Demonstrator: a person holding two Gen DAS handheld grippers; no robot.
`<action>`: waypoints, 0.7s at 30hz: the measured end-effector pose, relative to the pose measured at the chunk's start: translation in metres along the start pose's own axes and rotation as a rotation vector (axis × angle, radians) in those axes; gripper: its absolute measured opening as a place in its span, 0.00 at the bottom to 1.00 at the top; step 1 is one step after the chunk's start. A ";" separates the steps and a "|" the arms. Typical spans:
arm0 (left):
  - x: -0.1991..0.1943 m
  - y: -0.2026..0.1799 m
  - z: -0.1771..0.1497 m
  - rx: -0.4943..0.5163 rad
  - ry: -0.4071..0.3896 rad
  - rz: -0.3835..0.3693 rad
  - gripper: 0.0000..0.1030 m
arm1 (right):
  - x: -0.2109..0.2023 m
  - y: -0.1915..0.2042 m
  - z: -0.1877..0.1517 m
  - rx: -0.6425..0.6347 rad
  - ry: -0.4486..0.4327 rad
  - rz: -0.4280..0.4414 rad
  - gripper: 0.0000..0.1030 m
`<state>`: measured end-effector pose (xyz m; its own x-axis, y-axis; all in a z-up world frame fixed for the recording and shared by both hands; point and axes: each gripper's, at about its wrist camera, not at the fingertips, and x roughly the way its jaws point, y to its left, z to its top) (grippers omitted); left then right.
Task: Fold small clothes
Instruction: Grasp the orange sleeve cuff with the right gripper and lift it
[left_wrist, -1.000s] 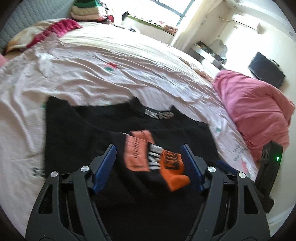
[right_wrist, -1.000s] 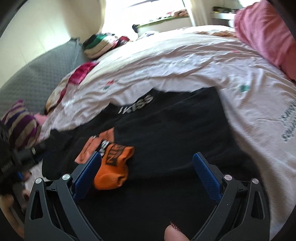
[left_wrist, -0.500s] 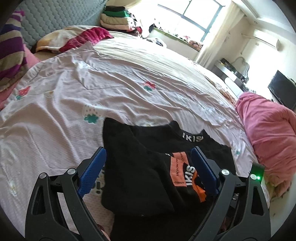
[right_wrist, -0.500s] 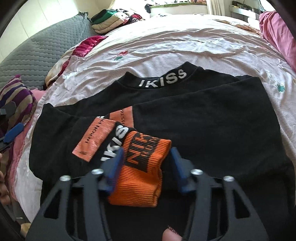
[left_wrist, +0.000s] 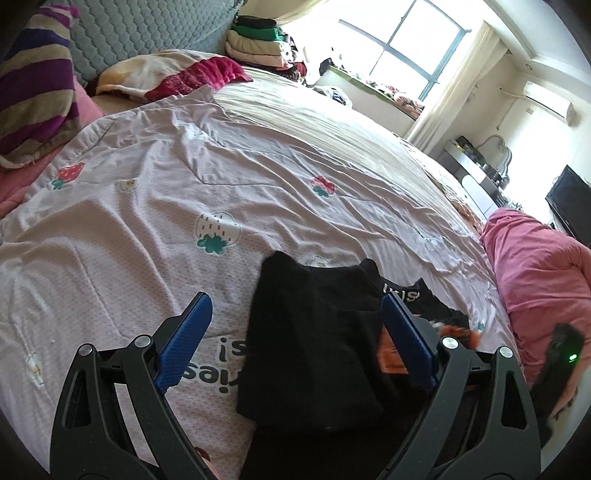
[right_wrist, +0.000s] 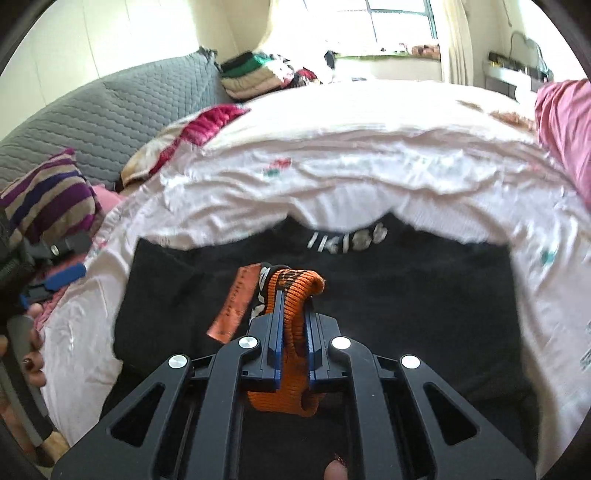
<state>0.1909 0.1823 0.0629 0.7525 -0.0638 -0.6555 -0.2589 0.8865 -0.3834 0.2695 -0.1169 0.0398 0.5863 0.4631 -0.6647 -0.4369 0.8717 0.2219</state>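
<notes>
A black sweater (right_wrist: 406, 295) with white collar lettering (right_wrist: 347, 240) lies flat on the bed, its left sleeve folded across the body. My right gripper (right_wrist: 293, 314) is shut on the sleeve's orange ribbed cuff (right_wrist: 295, 291) and holds it lifted off the sweater body. In the left wrist view the sweater (left_wrist: 314, 332) lies below and between the fingers. My left gripper (left_wrist: 295, 343) is open and empty above the sweater's left edge. It also shows at the left edge of the right wrist view (right_wrist: 55, 273).
The bed has a pale pink sheet (left_wrist: 184, 192) with fruit prints. A pink blanket (left_wrist: 535, 266) is heaped at the right. Striped pillow (left_wrist: 33, 92), grey headboard (right_wrist: 92, 122) and stacked folded clothes (left_wrist: 258, 44) are at the far side.
My right gripper closed on the orange cuff and lifted it. My left gripper drew back and to the left, staying open.
</notes>
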 end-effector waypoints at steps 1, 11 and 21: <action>0.000 0.001 0.000 0.000 -0.002 0.002 0.83 | -0.004 -0.003 0.004 -0.003 -0.010 -0.004 0.08; 0.007 -0.002 -0.001 0.016 -0.003 0.017 0.83 | -0.023 -0.040 0.021 -0.006 -0.064 -0.098 0.07; 0.030 -0.014 -0.011 0.071 0.037 0.022 0.54 | -0.021 -0.079 0.016 0.033 -0.062 -0.148 0.07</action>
<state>0.2108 0.1625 0.0414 0.7239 -0.0596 -0.6874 -0.2307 0.9180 -0.3225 0.3024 -0.1928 0.0472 0.6841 0.3373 -0.6467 -0.3203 0.9355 0.1491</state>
